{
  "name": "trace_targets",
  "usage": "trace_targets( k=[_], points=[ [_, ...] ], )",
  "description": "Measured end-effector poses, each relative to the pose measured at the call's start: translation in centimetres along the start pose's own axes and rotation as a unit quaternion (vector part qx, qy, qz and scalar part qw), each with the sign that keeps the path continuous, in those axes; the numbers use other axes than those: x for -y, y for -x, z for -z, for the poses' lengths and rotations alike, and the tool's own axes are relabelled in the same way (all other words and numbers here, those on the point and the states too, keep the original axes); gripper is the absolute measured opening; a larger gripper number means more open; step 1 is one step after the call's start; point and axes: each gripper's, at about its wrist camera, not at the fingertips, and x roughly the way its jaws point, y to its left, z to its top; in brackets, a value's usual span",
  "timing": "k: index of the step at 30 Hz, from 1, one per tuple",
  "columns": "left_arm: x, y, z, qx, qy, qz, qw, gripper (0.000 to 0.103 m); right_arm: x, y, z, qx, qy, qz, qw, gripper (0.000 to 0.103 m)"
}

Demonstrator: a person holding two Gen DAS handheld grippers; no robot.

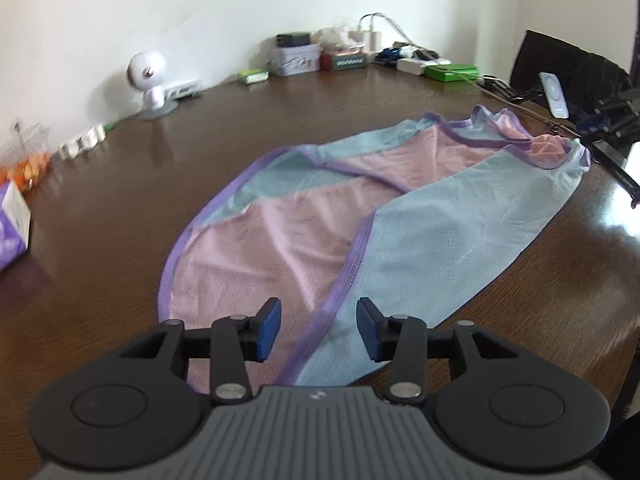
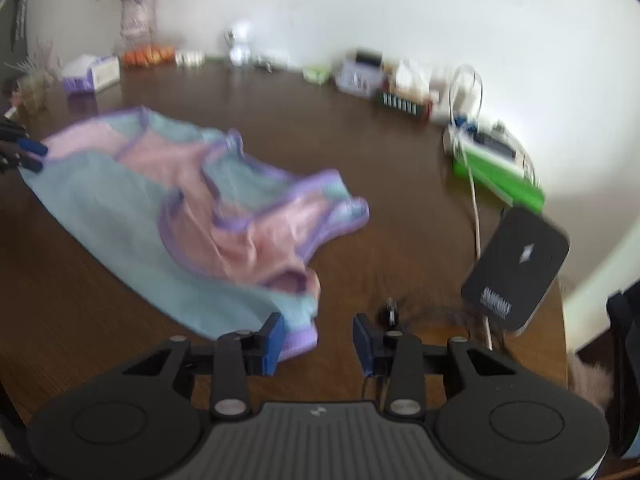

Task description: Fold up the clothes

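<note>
On the dark wooden counter, nearest the left wrist camera, the left tool stands with its blue pads spread apart, nothing pinched; the purple-trimmed hem of the garment lies below the gap between them. The right tool likewise has its pads spread and empty, its left pad just over the garment's purple-edged corner, bare wood under the rest of the gap. The right wrist view is blurred.

The garment, a sleeveless top in pink and light blue mesh with purple binding, lies flat across the middle of the counter, part folded over itself, its strap end toward the counter's right edge as the left view shows it.

Just beyond the right tool, a black pad rests near that edge beside a white cable.

Along the far edge against the wall: a small white camera, a tin box, green boxes, chargers. Flowers in a vase stand at the far left corner.
</note>
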Motion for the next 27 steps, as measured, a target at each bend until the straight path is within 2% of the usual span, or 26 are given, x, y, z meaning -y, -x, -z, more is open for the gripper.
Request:
trace_targets(
  k=[1, 3, 6, 10, 13, 16, 17, 19, 21, 24, 27],
  points=[
    [-0.1, -0.1, -1.1, 0.007, -0.009, -0.001, 0.9999, 0.048, -0.2, 0.2, -0.8, 0.02, -0.004, -0.009, 1.0, 0.036],
    [-0.6, -1.7, -3.7, 0.01, -0.028, -0.012, 0.9995, 0.064, -0.9, -0.8, -3.0, 0.048, -0.007, -0.026, 0.998, 0.036],
    [-2.2, -5.8, -8.0, -0.001, -0.036, -0.011, 0.9993, 0.064, -2.4, -5.4, -7.5, 0.054, 0.008, -0.061, 0.997, 0.037],
    [-5.3, -11.1, -12.7, -0.026, 0.017, 0.009, 0.9995, 0.064, -3.4, -12.5, -13.1, 0.013, -0.006, -0.101, 0.995, 0.037],
    [-6.9, -14.4, -14.5, -0.062, 0.058, 0.022, 0.9961, 0.063, -3.5, -16.6, -15.8, -0.011, -0.029, -0.12, 0.992, 0.036],
    [-7.0, -15.8, -14.3, -0.081, 0.054, 0.035, 0.9946, 0.054, -3.8, -19.3, -16.4, -0.043, -0.029, -0.117, 0.992, 0.028],
    [-6.9, -15.8, -14.1, -0.079, 0.045, 0.04, 0.995, 0.049, -3.9, -19.7, -16.2, -0.051, -0.025, -0.112, 0.992, 0.02],
    [-6.8, -15.8, -13.5, -0.08, 0.034, 0.043, 0.9953, 0.032, -4.0, -19.8, -15.7, -0.051, -0.015, -0.107, 0.993, 0.01],
    [-7.0, -15.6, -13.1, -0.078, 0.033, 0.04, 0.9956, 0.023, -3.9, -19.7, -15.3, -0.046, -0.014, -0.105, 0.993, 0.01],
    [-7.4, -15.1, -12.7, -0.079, 0.041, 0.054, 0.9946, 0.008, -3.8, -19.4, -15.0, -0.038, -0.019, -0.102, 0.994, 0.007],
    [-7.2, -14.2, -12.6, -0.05, 0.035, 0.046, 0.9971, 0.003, -4.0, -19.1, -15.1, -0.026, -0.02, -0.097, 0.995, 0.004]
  ],
)
